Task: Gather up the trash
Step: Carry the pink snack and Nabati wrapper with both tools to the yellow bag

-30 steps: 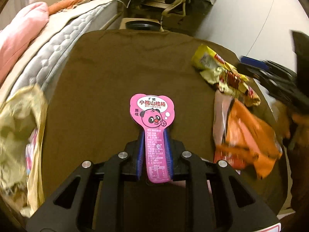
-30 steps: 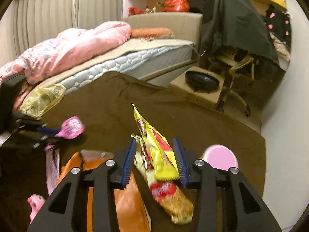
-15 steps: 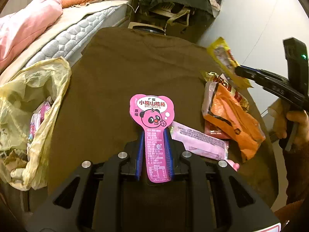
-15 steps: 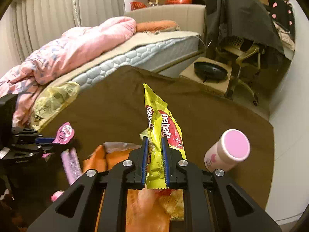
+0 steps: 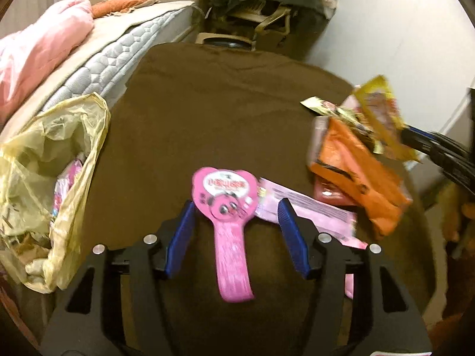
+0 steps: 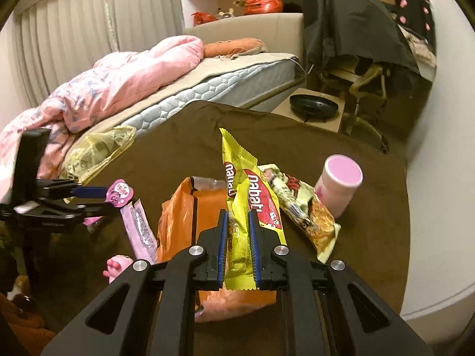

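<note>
My left gripper (image 5: pixel 236 222) is open, its blue pads spread wide. A pink bear-print snack wrapper (image 5: pixel 227 216) sits loose and blurred between them, over the brown table (image 5: pixel 207 103). A yellow trash bag (image 5: pixel 44 172) with wrappers inside hangs at the table's left edge. My right gripper (image 6: pixel 239 237) is shut on a yellow nabati wrapper (image 6: pixel 242 195) and holds it above the table. In the right wrist view the left gripper (image 6: pixel 89 197) is at the left, the pink wrapper (image 6: pixel 120 194) at its tips.
An orange wrapper (image 6: pixel 184 222), a long pink wrapper (image 6: pixel 139 231), a noodle-print wrapper (image 6: pixel 302 207) and a pink-lidded cup (image 6: pixel 338 187) lie on the table. A bed with a pink quilt (image 6: pixel 118 89) stands to the left. A chair (image 6: pixel 365 74) and robot vacuum (image 6: pixel 313 106) stand beyond.
My left gripper has opened and let go of the pink bear wrapper, which now falls loose. My right gripper closed on the yellow nabati wrapper and lifted it.
</note>
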`<state>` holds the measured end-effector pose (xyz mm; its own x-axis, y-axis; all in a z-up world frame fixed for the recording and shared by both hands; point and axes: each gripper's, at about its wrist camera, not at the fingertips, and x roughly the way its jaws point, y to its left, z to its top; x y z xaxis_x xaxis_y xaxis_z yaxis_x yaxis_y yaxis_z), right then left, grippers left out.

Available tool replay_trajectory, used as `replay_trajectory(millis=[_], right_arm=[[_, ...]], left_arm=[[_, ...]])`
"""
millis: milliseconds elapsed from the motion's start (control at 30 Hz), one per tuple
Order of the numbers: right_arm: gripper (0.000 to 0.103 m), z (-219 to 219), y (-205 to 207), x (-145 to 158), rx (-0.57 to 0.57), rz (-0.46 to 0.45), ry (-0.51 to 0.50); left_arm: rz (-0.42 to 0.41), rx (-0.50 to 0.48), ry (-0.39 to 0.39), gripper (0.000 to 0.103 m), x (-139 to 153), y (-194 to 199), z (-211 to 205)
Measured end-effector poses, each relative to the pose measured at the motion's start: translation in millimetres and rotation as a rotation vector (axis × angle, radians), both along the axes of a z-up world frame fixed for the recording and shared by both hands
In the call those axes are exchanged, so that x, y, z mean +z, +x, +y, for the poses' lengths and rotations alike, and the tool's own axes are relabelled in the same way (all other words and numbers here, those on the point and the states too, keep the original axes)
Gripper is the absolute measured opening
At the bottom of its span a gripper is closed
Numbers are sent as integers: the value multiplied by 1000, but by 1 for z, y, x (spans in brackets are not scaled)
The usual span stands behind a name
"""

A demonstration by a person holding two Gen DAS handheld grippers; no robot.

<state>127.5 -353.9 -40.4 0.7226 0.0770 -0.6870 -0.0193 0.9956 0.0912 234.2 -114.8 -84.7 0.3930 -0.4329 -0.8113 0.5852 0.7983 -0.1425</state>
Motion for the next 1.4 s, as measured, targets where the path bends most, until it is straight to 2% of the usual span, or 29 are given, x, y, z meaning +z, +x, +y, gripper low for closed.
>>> replay_trajectory(millis=[167,200,267,367,533,700,833,1100,1400], right_arm=[[14,2,-11,-5,-8,-6,-1],[14,2,-13,-5,-8,-7,0],[14,4,-16,-5,-9,-12,-7],[14,7,-20,0,-4,-25,-15],[14,16,-24,14,12,-67,-17],[14,36,-20,38,56,-128,-27],[14,60,-10,55,104,-167,-33],[14,117,18,74,218,-202,-41],[14,186,68,76,359,-175,-24]], left_arm=[[-39,14,91,53,-9,10,-18],[-43,7,97,48,-8,9,-19],[-45,-10,85,47,-5,5,-18],[-93,-20,85,47,7,-5,-13],[-144,17,16,47,38,-17,7],[-198,67,-160,47,76,-26,43],[-245,114,-238,47,98,-31,69],[-295,217,-260,47,108,-32,119],[-299,382,-285,47,99,-10,197]])
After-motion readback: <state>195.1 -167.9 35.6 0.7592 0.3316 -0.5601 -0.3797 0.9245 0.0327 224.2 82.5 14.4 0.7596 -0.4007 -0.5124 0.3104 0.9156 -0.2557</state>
